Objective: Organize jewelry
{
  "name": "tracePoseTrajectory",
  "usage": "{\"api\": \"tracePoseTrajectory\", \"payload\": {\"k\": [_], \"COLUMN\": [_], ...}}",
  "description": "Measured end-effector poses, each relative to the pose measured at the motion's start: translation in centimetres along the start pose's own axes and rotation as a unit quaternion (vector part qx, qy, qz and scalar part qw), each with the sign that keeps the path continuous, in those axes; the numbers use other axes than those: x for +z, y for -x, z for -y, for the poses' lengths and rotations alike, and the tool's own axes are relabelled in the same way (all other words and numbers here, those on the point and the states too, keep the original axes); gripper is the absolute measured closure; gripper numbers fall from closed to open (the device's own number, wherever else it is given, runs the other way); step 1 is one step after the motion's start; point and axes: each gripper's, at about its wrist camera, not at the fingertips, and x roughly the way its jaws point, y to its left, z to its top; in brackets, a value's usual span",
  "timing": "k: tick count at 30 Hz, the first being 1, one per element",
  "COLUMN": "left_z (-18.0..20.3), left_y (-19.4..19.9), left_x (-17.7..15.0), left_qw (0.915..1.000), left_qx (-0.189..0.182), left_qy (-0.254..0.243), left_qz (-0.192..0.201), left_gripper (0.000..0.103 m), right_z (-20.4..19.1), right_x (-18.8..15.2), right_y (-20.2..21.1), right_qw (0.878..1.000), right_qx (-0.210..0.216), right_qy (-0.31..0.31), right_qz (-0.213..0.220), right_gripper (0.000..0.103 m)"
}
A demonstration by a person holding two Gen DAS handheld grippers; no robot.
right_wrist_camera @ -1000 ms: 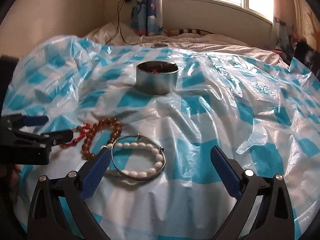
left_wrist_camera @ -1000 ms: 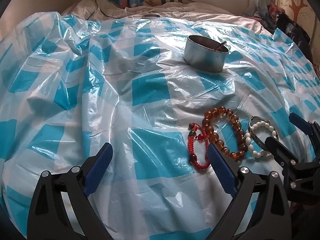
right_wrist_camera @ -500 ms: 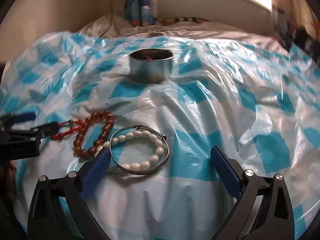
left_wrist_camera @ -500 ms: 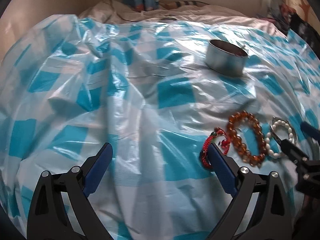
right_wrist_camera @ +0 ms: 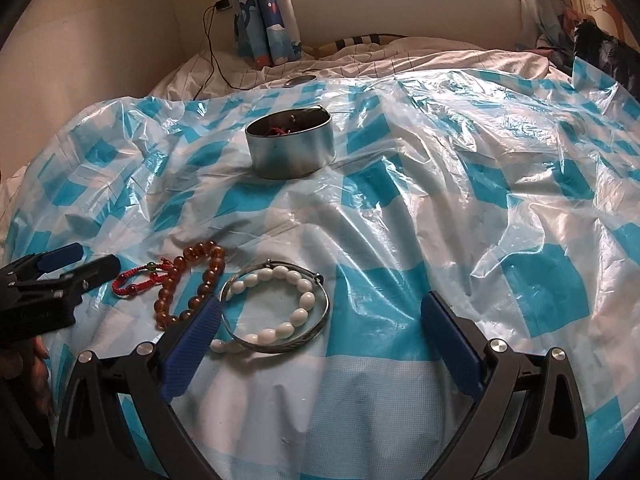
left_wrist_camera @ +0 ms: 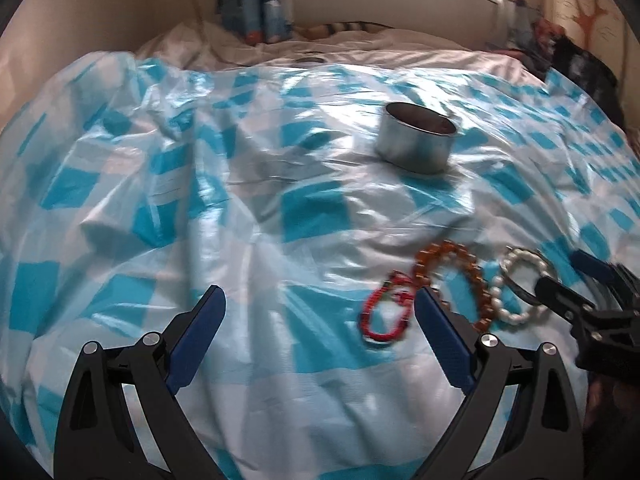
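Observation:
On the blue-and-white plastic sheet lie a red cord bracelet (right_wrist_camera: 136,278), an amber bead bracelet (right_wrist_camera: 188,282) and a white pearl bracelet (right_wrist_camera: 288,304) resting with a silver bangle (right_wrist_camera: 316,326). The same pieces show blurred in the left wrist view: red cord bracelet (left_wrist_camera: 384,314), amber bead bracelet (left_wrist_camera: 460,276), pearl bracelet (left_wrist_camera: 520,292). A round metal tin (right_wrist_camera: 289,143) (left_wrist_camera: 418,142) stands farther back with red items inside. My left gripper (left_wrist_camera: 320,312) is open and empty, left of the jewelry. My right gripper (right_wrist_camera: 320,316) is open, its left finger beside the bangle.
The sheet (right_wrist_camera: 440,208) is crumpled, with raised folds on the right. Behind it lie white bedding (right_wrist_camera: 400,60), a charger cable (right_wrist_camera: 212,52) on the wall and a small round lid (right_wrist_camera: 300,80). Dark clothes (right_wrist_camera: 600,52) sit at far right.
The left gripper has drawn back and swung, so the jewelry now sits farther right and ahead of its right finger. The right gripper moved closer to the pearl bracelet and bangle. Both stayed open.

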Motion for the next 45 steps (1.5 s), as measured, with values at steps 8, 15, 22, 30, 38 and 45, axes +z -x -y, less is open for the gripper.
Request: {"api": "tracePoseTrajectory", "payload": {"k": [8,15,22,30,38,45], "left_z": [0.7,-1.0,0.6,-2.8,0.1,-0.1], "left_y": [0.0,-0.2,-0.5,-1.2,-0.9,-4.1], "left_x": [0.0,-0.4,-0.7,-0.7,0.9,1.3], "left_qw": [0.9982,0.9967,0.9952,0.9991,0.9979,0.9963], "left_qx": [-0.056,-0.081,-0.084,0.019,-0.047,-0.069], "left_qy": [-0.022,-0.004,-0.048,0.019,-0.043,-0.017], "left_qz": [0.007,-0.01,-0.014,-0.034,0.008,-0.048], "left_gripper": [0.012,0.026,0.028,0.028,0.027,0.05], "right_z": [0.3,0.4,0.4,0.5,0.5,0.5], "right_x": [0.1,0.0,0.0,0.0,0.1,0.1], "right_y": [0.0,0.0,0.0,0.0,0.0,-0.1], "right_qw": [1.0,1.0,1.0,1.0,1.0,1.0], "right_qx": [0.01,0.01,0.011,0.01,0.012,0.017], "right_qy": [-0.008,-0.009,-0.009,-0.009,-0.01,-0.013], "right_qz": [0.001,0.001,0.001,0.001,0.001,-0.001], "right_gripper": [0.007,0.007,0.007,0.007,0.007,0.007]}}
